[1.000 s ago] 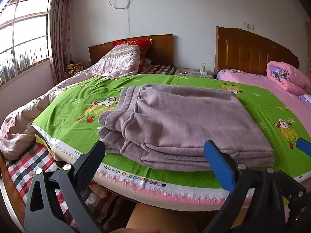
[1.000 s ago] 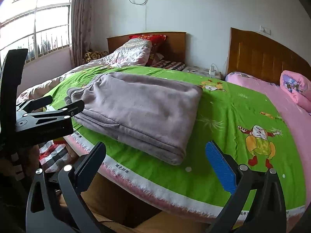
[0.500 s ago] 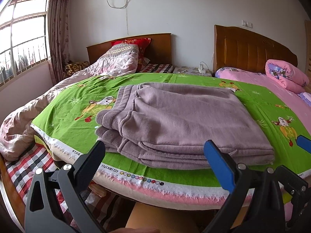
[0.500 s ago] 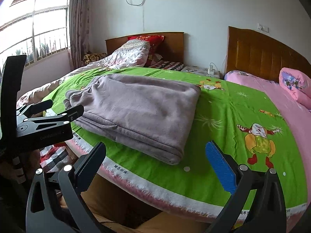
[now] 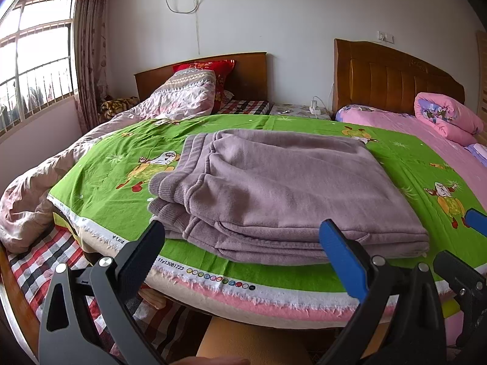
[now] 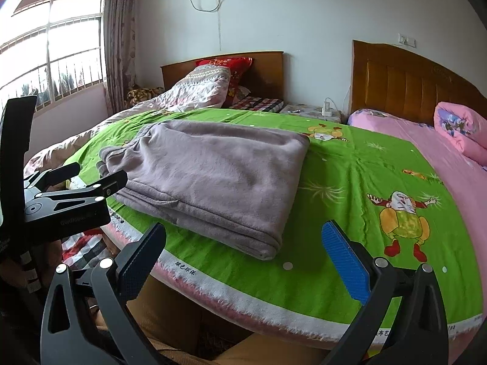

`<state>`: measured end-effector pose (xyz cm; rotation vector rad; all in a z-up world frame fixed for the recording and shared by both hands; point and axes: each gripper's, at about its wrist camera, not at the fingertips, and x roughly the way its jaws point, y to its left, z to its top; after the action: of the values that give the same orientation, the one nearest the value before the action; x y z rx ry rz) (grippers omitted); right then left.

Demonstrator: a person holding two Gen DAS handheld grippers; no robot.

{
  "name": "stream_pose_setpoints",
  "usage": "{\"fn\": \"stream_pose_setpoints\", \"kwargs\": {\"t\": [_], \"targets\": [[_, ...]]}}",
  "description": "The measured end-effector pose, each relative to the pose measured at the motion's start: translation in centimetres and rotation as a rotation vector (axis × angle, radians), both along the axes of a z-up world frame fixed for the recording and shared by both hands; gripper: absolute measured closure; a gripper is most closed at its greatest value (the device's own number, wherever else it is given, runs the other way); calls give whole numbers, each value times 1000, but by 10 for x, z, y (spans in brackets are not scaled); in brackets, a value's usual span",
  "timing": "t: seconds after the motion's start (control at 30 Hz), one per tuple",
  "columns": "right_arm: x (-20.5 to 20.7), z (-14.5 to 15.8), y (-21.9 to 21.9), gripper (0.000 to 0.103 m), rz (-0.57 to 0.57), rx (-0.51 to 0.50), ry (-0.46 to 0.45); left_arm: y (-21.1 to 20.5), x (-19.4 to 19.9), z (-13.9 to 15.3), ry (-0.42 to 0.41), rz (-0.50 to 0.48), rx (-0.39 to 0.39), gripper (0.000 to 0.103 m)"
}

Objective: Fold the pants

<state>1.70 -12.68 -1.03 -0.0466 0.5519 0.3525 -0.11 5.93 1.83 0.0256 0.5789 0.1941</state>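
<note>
The mauve fleece pants (image 5: 283, 188) lie folded in a thick stack on the green cartoon-print sheet (image 5: 115, 164), near its front edge. They also show in the right wrist view (image 6: 213, 176). My left gripper (image 5: 243, 252) is open and empty, held just off the sheet's front edge before the stack. My right gripper (image 6: 243, 252) is open and empty, off the front edge to the right of the stack. The left gripper's body (image 6: 61, 203) shows at the left of the right wrist view.
A crumpled pink quilt (image 5: 39, 188) hangs at the left. Two wooden headboards (image 5: 392, 76) stand at the back wall. A rolled pink blanket (image 5: 447, 118) lies on the pink bed at right. A window (image 5: 33, 70) is on the left wall.
Both grippers have drifted slightly, so the view has tilted up a little. The pants have not moved and both grippers stay open.
</note>
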Motion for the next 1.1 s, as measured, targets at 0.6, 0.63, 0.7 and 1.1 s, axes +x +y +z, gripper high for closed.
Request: {"fn": "stream_pose_setpoints", "kwargs": {"t": [0.6,0.63,0.7,1.1], "targets": [[-1,-1,-1,4,-16,10,6,0,2,-2,5,-9,2,2],[-1,-1,-1,4,-16,10,6,0,2,-2,5,-9,3,2],[-1,-1,-1,4,-16,11,7,1,1,-2,5,-13,3,2],[-2,-3,-1,4,-20,13,12,0,1,-3,5,-13,4,2]]}}
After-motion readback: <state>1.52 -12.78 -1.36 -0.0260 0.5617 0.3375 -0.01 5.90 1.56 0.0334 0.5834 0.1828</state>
